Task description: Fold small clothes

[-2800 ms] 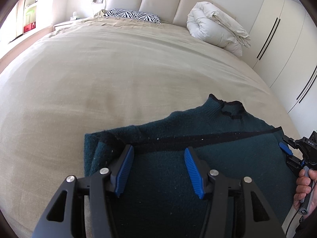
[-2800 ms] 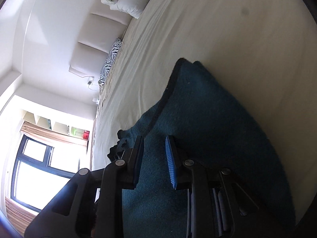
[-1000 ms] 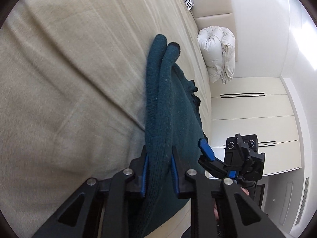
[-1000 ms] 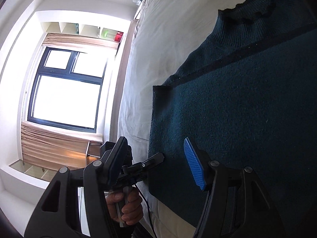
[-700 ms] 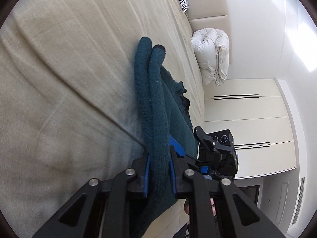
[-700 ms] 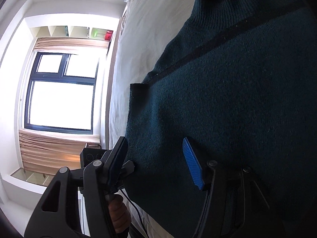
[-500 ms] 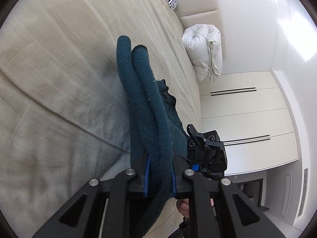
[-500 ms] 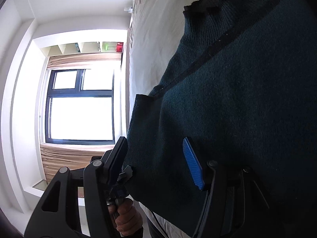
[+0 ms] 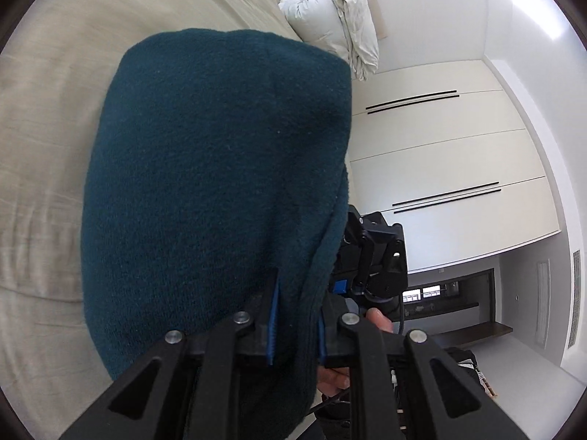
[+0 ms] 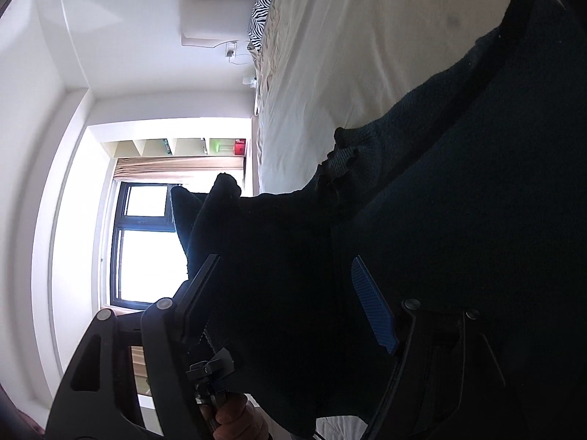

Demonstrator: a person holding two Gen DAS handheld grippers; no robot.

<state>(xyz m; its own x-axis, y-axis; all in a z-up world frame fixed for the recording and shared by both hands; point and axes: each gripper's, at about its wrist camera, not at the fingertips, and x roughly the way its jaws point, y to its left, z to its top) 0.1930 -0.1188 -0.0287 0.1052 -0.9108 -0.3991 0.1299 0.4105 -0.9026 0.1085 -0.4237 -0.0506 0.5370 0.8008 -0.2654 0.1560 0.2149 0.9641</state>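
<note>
Teal sweater point(image 9: 216, 183) now lifted, folding over

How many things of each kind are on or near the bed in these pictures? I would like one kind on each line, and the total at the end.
Dark teal sweater: 1
Rolled white duvet: 1
Zebra-print pillow: 1
Handheld grippers: 2, the left gripper clamped on the sweater, the right gripper with jaws opening around it
Total: 5

left wrist: close, rolled | right wrist: close, rolled | shared: sweater point(image 9: 216, 183), bed point(image 9: 44, 146)
</note>
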